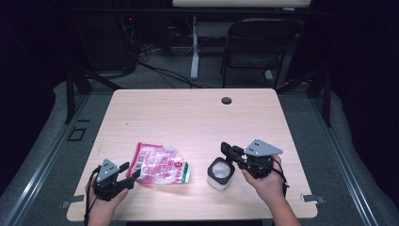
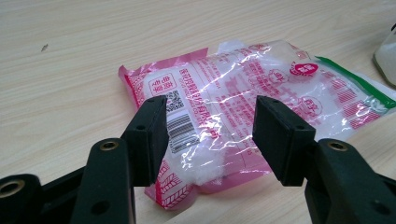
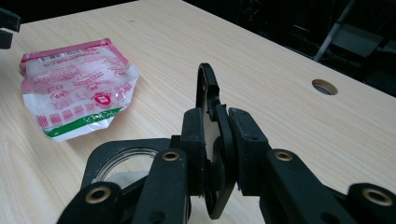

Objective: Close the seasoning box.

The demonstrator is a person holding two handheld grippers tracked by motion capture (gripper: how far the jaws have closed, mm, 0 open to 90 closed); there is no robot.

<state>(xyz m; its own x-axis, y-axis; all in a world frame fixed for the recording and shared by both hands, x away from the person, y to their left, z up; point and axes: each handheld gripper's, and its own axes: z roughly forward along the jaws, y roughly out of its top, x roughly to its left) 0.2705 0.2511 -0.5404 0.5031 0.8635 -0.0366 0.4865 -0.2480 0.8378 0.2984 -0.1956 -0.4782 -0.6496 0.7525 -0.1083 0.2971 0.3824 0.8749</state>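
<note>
The bag [image 1: 161, 164] lies flat on the surface [image 1: 188, 117], a crinkled clear-and-pink plastic pouch with a green strip along one end and white granular or powdery contents lumped inside. The jar [image 1: 220, 173], a small white container with a black square collar, stands just beside the bag's green end, apart from it.

The left gripper [image 1: 131, 174] sits at the end of the bag away from the jar, its jaws spread wide; in the left gripper view they frame the barcode corner [image 2: 180, 130] without pinching it. The right gripper [image 1: 226, 151] is over the jar, on the side away from the bag, and is clamped on a thin black lid [image 3: 212, 116] held on edge between its pads.

The bag looks light, soft and slippery: the film will buckle and slide under the jaws, and the loose contents will slump toward whichever end hangs lowest. A pinch on the flat sealed border near the barcode, where the film is doubled and free of filling, should hold better than a grip across the lumpy middle. The bag's far end looks open or loosely closed, so tilting it could spill. The jar is rigid and likely light enough to tip if nudged
</note>
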